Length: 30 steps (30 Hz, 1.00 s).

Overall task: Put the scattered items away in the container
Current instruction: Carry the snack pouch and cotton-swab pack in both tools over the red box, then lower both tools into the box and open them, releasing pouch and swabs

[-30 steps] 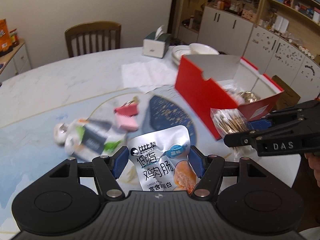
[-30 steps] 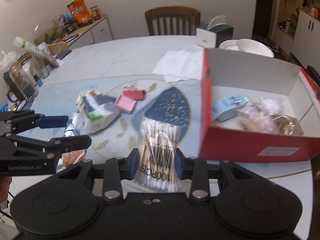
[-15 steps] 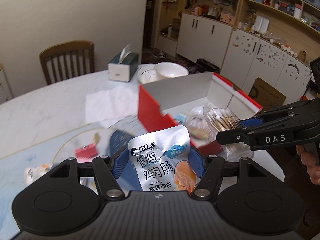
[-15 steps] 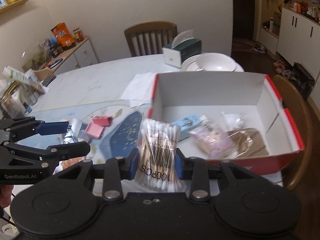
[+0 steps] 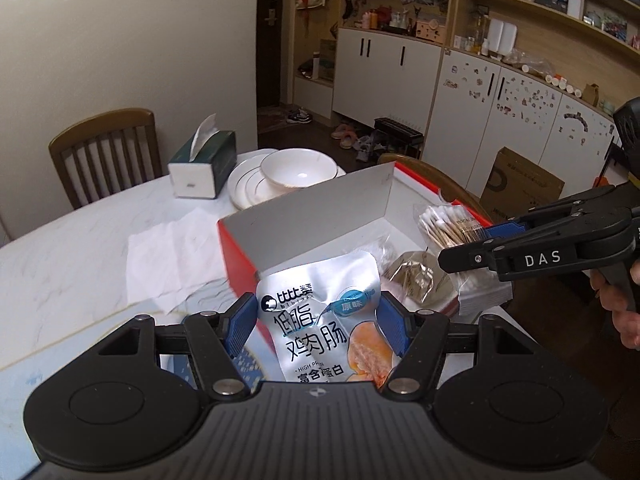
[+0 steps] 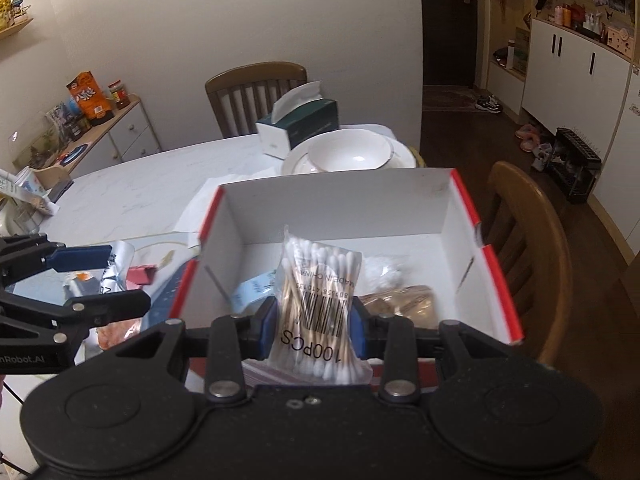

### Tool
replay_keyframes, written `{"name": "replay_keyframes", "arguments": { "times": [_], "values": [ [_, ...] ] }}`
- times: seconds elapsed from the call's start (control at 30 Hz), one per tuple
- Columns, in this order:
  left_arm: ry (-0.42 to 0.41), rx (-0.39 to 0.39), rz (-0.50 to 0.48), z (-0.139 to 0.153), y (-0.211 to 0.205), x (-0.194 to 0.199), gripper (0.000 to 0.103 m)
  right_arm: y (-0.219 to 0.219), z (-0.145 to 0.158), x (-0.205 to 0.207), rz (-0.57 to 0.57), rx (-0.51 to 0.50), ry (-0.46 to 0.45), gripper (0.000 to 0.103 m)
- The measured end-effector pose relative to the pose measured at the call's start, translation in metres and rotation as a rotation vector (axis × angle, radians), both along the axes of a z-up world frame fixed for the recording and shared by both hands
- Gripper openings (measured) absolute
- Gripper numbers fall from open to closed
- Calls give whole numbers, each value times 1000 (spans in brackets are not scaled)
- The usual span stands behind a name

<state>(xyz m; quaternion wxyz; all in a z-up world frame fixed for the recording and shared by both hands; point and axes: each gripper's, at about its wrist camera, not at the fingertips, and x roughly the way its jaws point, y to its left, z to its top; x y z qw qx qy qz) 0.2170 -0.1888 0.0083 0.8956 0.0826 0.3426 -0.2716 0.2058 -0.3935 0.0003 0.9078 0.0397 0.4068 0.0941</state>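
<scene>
My left gripper [image 5: 316,320] is shut on a silver snack pouch [image 5: 320,308] and holds it above the near left corner of the red box [image 5: 236,248]. My right gripper [image 6: 314,324] is shut on a clear bag of cotton swabs [image 6: 316,280] and holds it above the box's near wall [image 6: 504,300]. The swab bag also shows in the left wrist view [image 5: 448,228], with the right gripper [image 5: 464,248] over the box. The box holds a brown wrapped item [image 6: 400,300], a blue packet [image 6: 250,290] and a clear bag [image 6: 384,270]. The left gripper [image 6: 116,276] is left of the box.
A pink item [image 6: 142,276] lies on the table left of the box. Behind the box stand white plates with a bowl [image 6: 348,152], a tissue box [image 6: 298,126] and a paper napkin [image 5: 172,256]. Wooden chairs [image 6: 528,256] stand at the far side and right.
Both grippers moved right and forward with their loads, from over the scattered items to above the red box. The box now fills the middle of both views.
</scene>
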Motion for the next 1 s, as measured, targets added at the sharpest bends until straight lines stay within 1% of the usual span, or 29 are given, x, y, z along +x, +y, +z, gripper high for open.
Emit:
{"name": "replay_keyframes", "arguments": {
  "times": [0.23, 0.4, 0.7, 0.87, 1.0],
  "values": [
    [-16, 33, -28, 2, -31, 20, 65, -19, -6, 17, -2, -17, 6, 35],
    [-9, 58, -35, -2, -49, 38, 65, -27, -11, 31, 8, -29, 16, 35],
    [5, 126, -39, -18, -73, 67, 65, -31, -25, 52, 40, -54, 41, 35],
    [22, 165, -45, -30, -83, 84, 65, -31, -32, 62, 51, -76, 50, 35],
    [38, 201, -50, -40, -90, 96, 65, -32, -39, 73, 53, -75, 69, 35]
  ]
}}
